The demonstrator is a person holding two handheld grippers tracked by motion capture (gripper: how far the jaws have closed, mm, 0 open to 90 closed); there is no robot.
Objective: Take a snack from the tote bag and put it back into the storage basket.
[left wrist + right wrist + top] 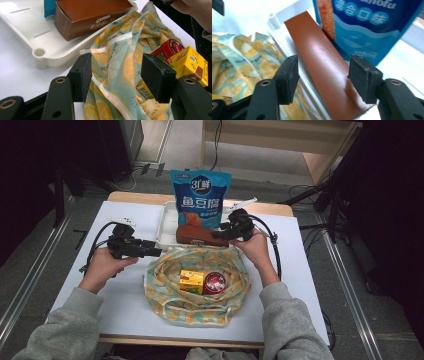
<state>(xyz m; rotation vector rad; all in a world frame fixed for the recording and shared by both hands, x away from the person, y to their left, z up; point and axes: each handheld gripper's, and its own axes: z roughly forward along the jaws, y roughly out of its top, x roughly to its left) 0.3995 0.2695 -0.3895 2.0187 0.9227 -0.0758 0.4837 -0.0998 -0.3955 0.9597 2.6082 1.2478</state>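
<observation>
A long brown snack box point(195, 235) lies in a white tray point(167, 220), with a blue fish-tofu pouch point(200, 197) standing behind it. My right gripper point(323, 75) is open, its jaws on either side of the brown box point(322, 65) with a gap at the left pad. In front of the tray a lemon-print cloth bag point(197, 307) lies open, holding a yellow carton point(191, 281) and a red can point(215, 282). My left gripper point(116, 72) is open over the bag's left rim point(117, 50), with only cloth beneath its jaws.
The white table point(125, 305) reaches to both sides of the bag. The tray's corner post point(39, 52) stands just left of my left jaws. A cable point(275, 245) loops beside the right hand. Dark stands flank the table.
</observation>
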